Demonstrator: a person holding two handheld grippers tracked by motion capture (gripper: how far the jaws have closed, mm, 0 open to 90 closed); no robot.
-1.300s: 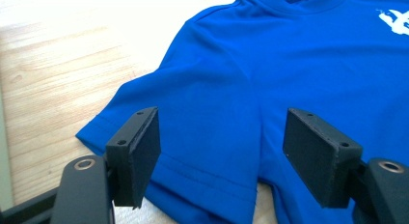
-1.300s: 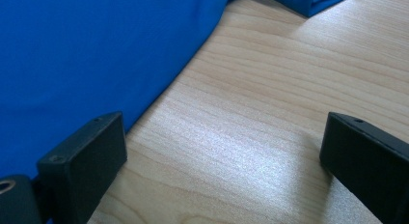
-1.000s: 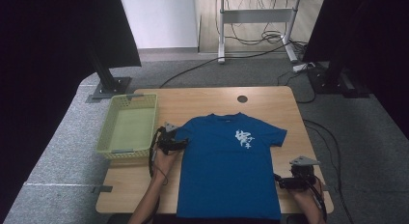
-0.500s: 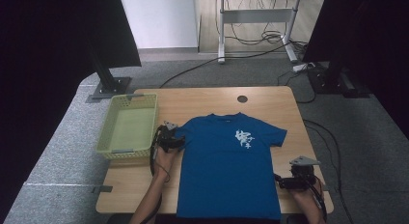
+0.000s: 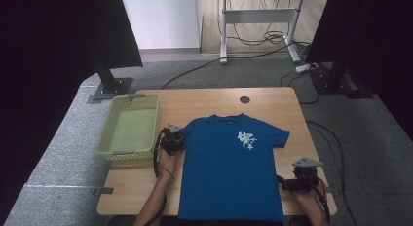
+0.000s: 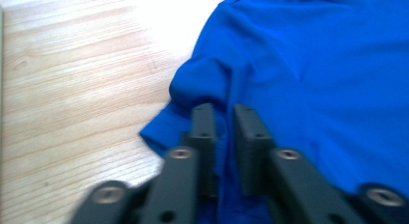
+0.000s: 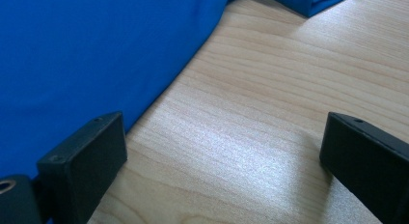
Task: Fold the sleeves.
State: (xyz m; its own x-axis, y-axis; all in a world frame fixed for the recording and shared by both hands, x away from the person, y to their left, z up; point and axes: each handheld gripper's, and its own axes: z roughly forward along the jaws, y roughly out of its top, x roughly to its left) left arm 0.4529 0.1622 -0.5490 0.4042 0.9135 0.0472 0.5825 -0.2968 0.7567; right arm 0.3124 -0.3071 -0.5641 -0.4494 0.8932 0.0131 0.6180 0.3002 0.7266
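At the left of the high view, a pale green basket (image 5: 129,128) stands on the wooden table (image 5: 214,102); its inside looks bare. Just right of it, in the middle of the frame, a blue T-shirt (image 5: 229,172) lies flat, chest print up. The left gripper (image 5: 174,142) sits at the shirt's left sleeve (image 6: 193,96), and its jaws have just been closing, pinching the sleeve cloth between them. The right gripper (image 5: 285,183), lower right, rests beside the shirt's hem with jaws wide apart, holding nothing.
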